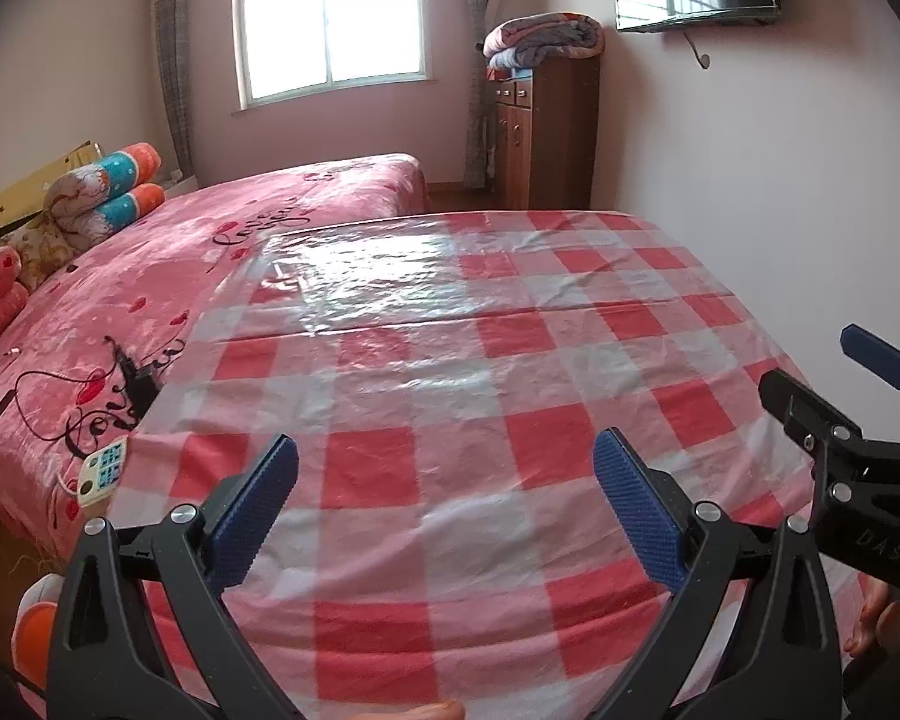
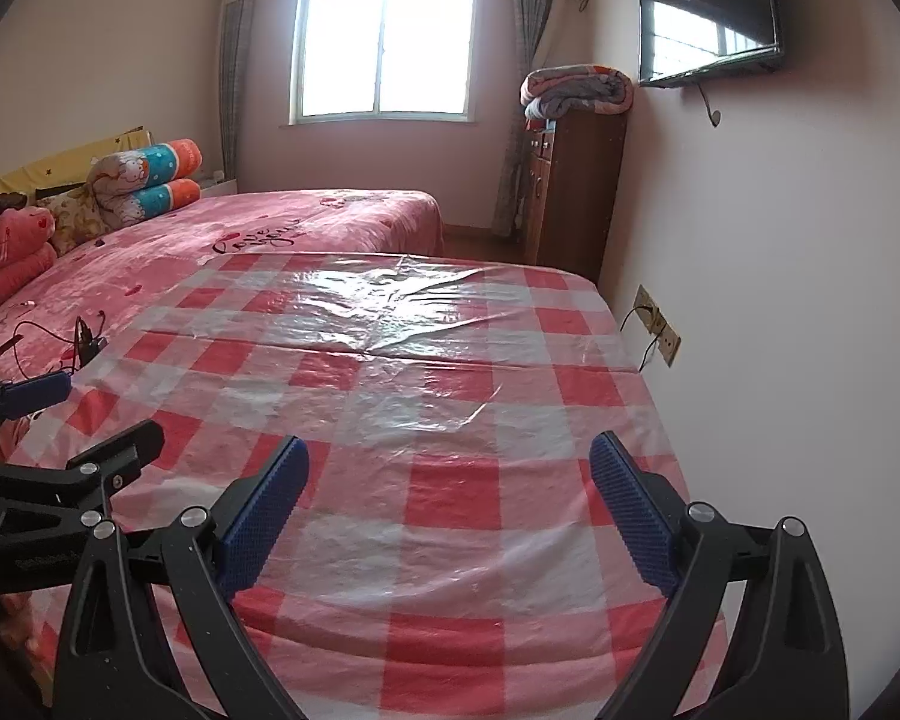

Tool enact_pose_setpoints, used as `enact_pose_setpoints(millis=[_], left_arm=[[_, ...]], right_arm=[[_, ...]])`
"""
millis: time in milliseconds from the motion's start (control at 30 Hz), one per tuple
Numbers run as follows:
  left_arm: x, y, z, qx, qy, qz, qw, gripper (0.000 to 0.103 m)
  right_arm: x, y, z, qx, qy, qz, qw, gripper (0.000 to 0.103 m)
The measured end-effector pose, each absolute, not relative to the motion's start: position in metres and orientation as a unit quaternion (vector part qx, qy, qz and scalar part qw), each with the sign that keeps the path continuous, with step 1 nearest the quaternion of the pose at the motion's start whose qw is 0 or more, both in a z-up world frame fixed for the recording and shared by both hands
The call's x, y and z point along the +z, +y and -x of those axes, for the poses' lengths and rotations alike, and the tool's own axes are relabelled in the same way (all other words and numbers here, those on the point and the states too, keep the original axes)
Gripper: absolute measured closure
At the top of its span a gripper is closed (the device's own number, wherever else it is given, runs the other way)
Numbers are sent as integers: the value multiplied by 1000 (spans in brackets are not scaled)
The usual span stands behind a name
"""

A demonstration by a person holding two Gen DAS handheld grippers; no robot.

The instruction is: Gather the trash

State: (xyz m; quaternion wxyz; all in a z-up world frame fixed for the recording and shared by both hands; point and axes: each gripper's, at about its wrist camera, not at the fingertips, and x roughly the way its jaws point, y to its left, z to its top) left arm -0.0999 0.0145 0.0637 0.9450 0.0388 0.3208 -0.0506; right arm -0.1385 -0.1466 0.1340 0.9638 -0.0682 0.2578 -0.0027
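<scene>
Your left tongs (image 1: 444, 510) and right tongs (image 2: 450, 510) gape empty; checkered surface (image 2: 450, 372) ahead shows no trash; collecting looks unstarted or finished.

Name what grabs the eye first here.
The red-and-white checked plastic cloth fills the foreground, glossy and bare, with no trash showing. Both tools, left and right, hang open above it. Behind lies the pink bed, with a bright window on the far wall.
</scene>
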Motion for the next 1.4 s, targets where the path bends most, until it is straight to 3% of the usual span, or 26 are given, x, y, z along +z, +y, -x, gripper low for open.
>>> enact_pose_setpoints(millis=[867, 1100, 1400], left_arm=[[57, 35, 96, -76, 329, -30, 941, 4], [41, 28, 78, -48, 344, -40, 937, 4], [2, 19, 37, -15, 418, -37, 908, 4]], right_arm=[[133, -127, 141, -43, 277, 61, 958, 10], [116, -130, 127, -38, 317, 51, 946, 10], [75, -142, 86, -38, 406, 29, 913, 10]])
